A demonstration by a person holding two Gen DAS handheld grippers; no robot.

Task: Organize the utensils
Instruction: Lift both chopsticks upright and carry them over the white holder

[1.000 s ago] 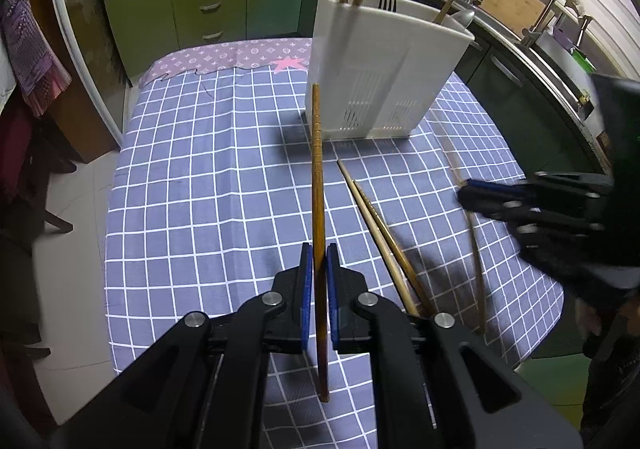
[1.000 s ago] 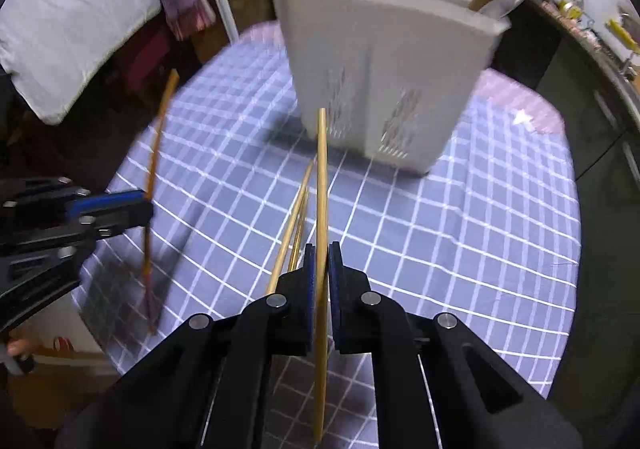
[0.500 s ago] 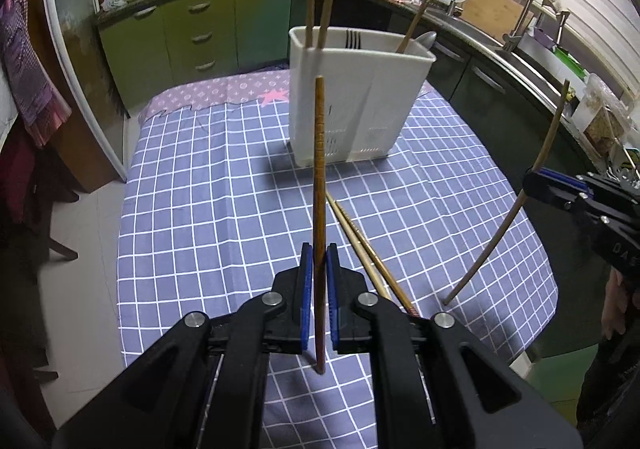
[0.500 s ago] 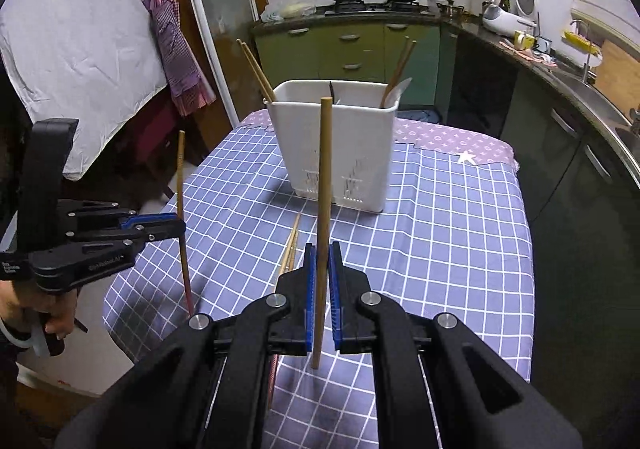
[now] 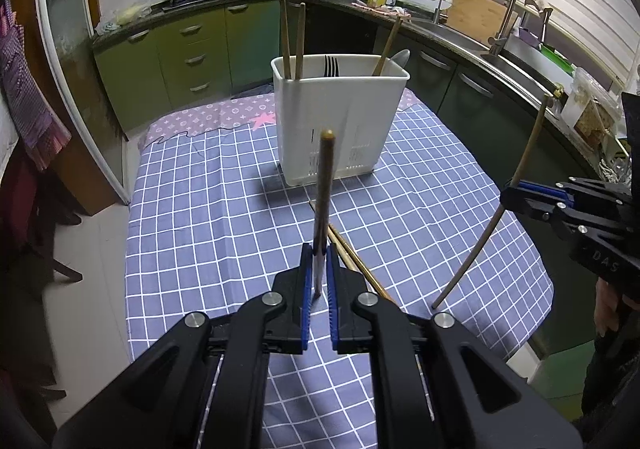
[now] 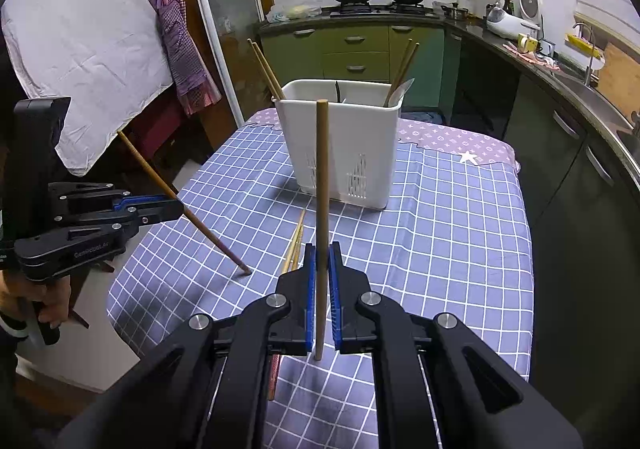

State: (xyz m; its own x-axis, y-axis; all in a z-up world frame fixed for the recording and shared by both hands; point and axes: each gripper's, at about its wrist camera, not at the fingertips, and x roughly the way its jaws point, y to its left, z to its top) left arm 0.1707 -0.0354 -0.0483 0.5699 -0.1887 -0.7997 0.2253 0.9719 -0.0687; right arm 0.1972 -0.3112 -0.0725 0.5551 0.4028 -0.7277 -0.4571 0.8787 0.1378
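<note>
A white utensil holder (image 5: 340, 121) stands at the far side of the checked table and shows in the right wrist view too (image 6: 344, 145); it holds chopsticks, a fork and a spoon. My left gripper (image 5: 319, 253) is shut on a dark brown chopstick (image 5: 323, 193), held tilted above the table. My right gripper (image 6: 321, 253) is shut on a lighter chopstick (image 6: 322, 185), held near upright. Two loose chopsticks (image 5: 356, 263) lie on the cloth between the grippers and the holder, also seen in the right wrist view (image 6: 295, 241).
The table has a blue checked cloth (image 5: 208, 217) with a purple cloth (image 5: 208, 117) at its far end. Green kitchen cabinets (image 5: 188, 57) and a counter with a sink (image 5: 500, 49) surround it. A white sheet (image 6: 80, 49) hangs to the left.
Both grippers have risen and pulled back from the holder, each lifting its chopstick off the cloth. The left chopstick has tilted further upright.
</note>
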